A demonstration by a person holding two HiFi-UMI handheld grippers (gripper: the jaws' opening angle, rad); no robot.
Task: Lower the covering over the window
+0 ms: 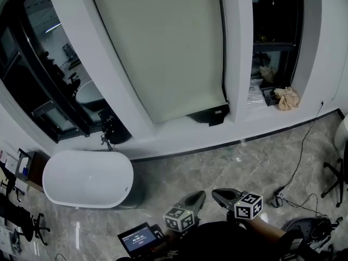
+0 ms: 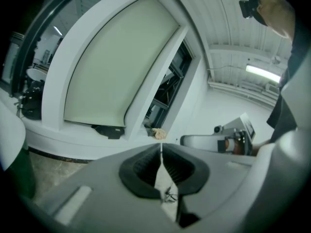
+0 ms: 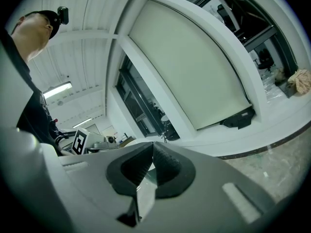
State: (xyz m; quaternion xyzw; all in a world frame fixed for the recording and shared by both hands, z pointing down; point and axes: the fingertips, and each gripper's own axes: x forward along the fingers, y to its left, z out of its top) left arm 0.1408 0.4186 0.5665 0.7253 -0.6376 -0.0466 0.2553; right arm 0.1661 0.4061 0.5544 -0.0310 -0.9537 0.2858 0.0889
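Though the head view showed the blind nearly at the sill, left tool and right tool hung well apart from it. Left gripper view: clenched, empty. Right gripper view: likewise. Further pulling risked snagging the dark box.
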